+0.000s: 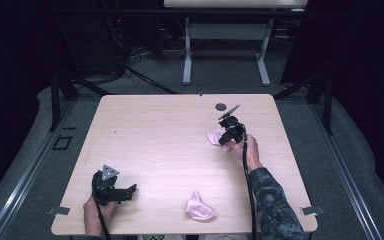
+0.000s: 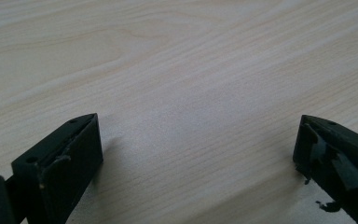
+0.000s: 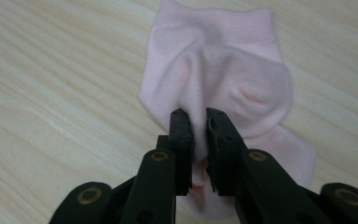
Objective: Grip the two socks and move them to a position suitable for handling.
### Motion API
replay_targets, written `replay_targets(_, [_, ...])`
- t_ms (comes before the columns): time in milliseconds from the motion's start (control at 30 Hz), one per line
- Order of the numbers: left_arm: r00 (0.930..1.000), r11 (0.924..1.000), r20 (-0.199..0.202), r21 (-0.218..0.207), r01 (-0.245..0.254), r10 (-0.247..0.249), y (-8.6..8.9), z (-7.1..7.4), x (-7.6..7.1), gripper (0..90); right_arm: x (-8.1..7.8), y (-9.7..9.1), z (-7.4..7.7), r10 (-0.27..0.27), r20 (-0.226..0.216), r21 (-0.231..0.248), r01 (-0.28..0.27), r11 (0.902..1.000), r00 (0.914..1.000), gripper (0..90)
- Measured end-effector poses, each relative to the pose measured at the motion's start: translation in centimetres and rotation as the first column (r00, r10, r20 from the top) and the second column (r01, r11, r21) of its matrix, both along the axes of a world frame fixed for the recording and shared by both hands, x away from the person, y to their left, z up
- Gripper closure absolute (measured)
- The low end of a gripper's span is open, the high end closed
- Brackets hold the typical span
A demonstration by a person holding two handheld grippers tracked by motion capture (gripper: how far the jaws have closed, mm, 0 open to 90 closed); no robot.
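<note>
Pink sock (image 1: 214,136) is sitting on the far right part of the wooden table (image 1: 165,135) in the high view, and the right gripper (image 1: 226,140) is down on its near edge with the person's right hand (image 1: 250,152) reaching out behind it, so my guess is it's about to be picked up. A second pink sock (image 1: 200,207) lies bunched near the front edge, well apart from the first, probably waiting to be matched up with it. The left gripper (image 1: 130,190) is parked low at the near left corner, nowhere near either sock, looks like it's just idling. Left gripper view: the left gripper (image 2: 198,140) has its jaws spread wide with nothing but bare wood grain between them, so it's fully let go. Right gripper view is the good one: the right gripper (image 3: 199,123) is clamped on a raised fold in the middle of the sock (image 3: 223,70), jaws nearly together with the fabric pinched up between the pads, while the rest of the sock lies flat on the table. Pinching a ridge like that makes sense, since flat cloth gives you nothing to bite. No brand, label or writing that I can read on the socks, the grippers or the table.
</note>
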State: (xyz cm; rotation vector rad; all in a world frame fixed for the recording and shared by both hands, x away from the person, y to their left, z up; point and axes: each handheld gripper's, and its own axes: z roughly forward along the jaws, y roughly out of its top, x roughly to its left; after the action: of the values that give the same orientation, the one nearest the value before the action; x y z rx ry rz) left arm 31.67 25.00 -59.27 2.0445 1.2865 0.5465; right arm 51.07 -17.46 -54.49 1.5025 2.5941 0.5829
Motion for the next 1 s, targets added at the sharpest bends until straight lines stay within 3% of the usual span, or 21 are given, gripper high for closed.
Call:
replay_targets(133, [1.0000, 1.0000, 0.000, 0.000, 0.000, 0.000, 0.0, 0.0, 0.0, 0.9, -0.8, -0.2, 1.4, 0.015, 0.028, 0.026, -0.016, 0.9995, 0.9995, 81.5])
replay_targets(233, [1.0000, 1.0000, 0.001, 0.001, 0.001, -0.001, 0.0, 0.0, 0.0, 0.9, -3.0, 0.5, 4.0, 0.049, 0.099, 0.087, -0.057, 0.9945, 0.9939, 81.5])
replay_targets(367, [1.0000, 1.0000, 0.000, 0.000, 0.001, -0.001, 0.0, 0.0, 0.0, 0.9, -6.2, 1.7, 7.0, 0.138, 0.150, 0.112, -0.155, 0.9815, 0.9791, 81.4])
replay_targets(400, [1.0000, 1.0000, 0.000, 0.000, 0.001, -0.001, 0.0, 0.0, 0.0, 0.9, -6.2, 1.7, 7.0, 0.138, 0.150, 0.112, -0.155, 0.9815, 0.9791, 81.4])
replay_targets(433, [1.0000, 1.0000, 0.000, 0.000, 0.001, -0.001, 0.0, 0.0, 0.0, 0.9, -7.9, 2.5, 7.8, 0.171, 0.186, 0.118, -0.195, 0.9737, 0.9675, 81.4])
replay_targets(467, [1.0000, 1.0000, 0.000, 0.000, 0.001, -0.001, 0.0, 0.0, 0.0, 0.9, -8.7, 3.0, 7.9, 0.197, 0.192, 0.107, -0.220, 0.9696, 0.9614, 81.4])
replay_targets(567, [1.0000, 1.0000, 0.000, 0.000, 0.001, -0.001, 0.0, 0.0, 0.0, 0.9, -10.7, 4.3, 7.2, 0.270, 0.154, 0.088, -0.285, 0.9545, 0.9506, 81.2])
replay_targets(667, [1.0000, 1.0000, 0.001, 0.000, 0.001, -0.001, 0.0, 0.0, 0.0, 0.9, -12.0, 5.6, 5.1, 0.315, 0.107, 0.055, -0.322, 0.9451, 0.9430, 81.1])
replay_targets(700, [1.0000, 1.0000, 0.001, 0.000, 0.001, -0.001, 0.0, 0.0, 0.0, 0.9, -12.0, 5.6, 5.1, 0.315, 0.107, 0.055, -0.322, 0.9451, 0.9430, 81.1])
replay_targets(733, [1.0000, 1.0000, 0.000, 0.000, 0.001, -0.001, 0.0, 0.0, 0.0, 0.9, -12.4, 6.0, 3.5, 0.324, 0.070, 0.046, -0.328, 0.9437, 0.9434, 81.0])
replay_targets(833, [1.0000, 1.0000, 0.000, 0.000, 0.001, -0.001, 0.0, 0.0, 0.0, 0.9, -12.5, 6.3, 1.4, 0.327, 0.030, 0.041, -0.328, 0.9439, 0.9447, 80.8])
replay_targets(1000, [1.0000, 1.0000, 0.000, -0.001, 0.000, 0.000, 0.0, 0.0, 0.0, 0.9, -12.9, 6.5, 0.0, 0.331, 0.022, 0.056, -0.332, 0.9418, 0.9434, 80.4])
